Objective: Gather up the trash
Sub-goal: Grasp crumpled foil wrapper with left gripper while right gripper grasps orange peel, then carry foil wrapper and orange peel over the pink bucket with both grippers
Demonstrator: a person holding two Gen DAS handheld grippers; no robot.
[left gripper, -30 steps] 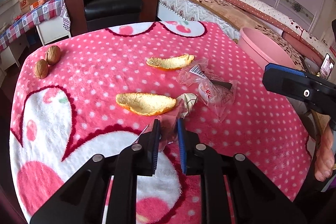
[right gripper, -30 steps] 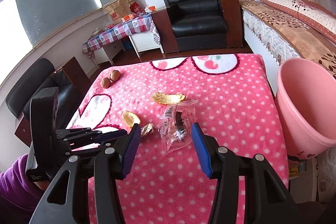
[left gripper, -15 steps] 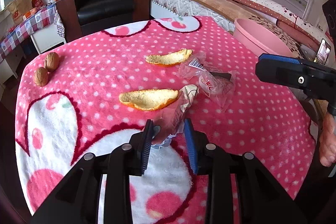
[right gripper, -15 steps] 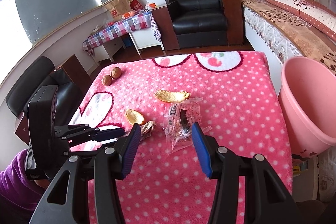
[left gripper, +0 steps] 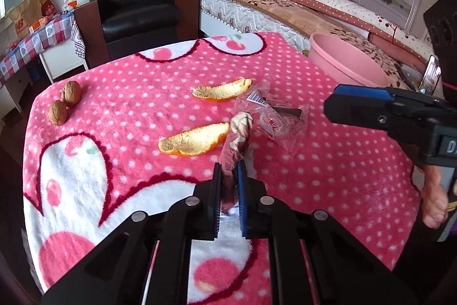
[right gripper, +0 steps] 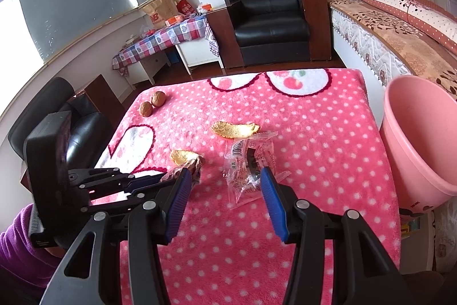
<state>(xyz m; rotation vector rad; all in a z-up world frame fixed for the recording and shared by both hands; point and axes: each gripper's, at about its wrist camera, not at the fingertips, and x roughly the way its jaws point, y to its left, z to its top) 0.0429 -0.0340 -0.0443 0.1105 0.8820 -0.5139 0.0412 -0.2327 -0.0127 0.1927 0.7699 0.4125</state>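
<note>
My left gripper (left gripper: 229,170) is closing its jaws on a crumpled brown-and-white wrapper (left gripper: 238,133), and the pads pinch its lower end. The wrapper's other end stands up beside the near orange peel (left gripper: 194,140). A second orange peel (left gripper: 221,90) lies farther off, touching a clear plastic packet (left gripper: 275,116). In the right wrist view my right gripper (right gripper: 224,173) hangs open above the near end of that packet (right gripper: 248,162), with nothing gripped. The left gripper (right gripper: 154,180) shows at the left with the wrapper (right gripper: 197,165) in it.
All of this lies on a pink polka-dot blanket (right gripper: 314,133). A pink bucket (right gripper: 414,139) stands off its right edge, by the bed. Two walnuts (right gripper: 151,103) sit at the far left corner. A black armchair (right gripper: 268,16) stands behind the table.
The left jaws widened around the wrapper, then closed tight on it, and the wrapper now stands up more steeply. The right gripper has stayed still and open.
</note>
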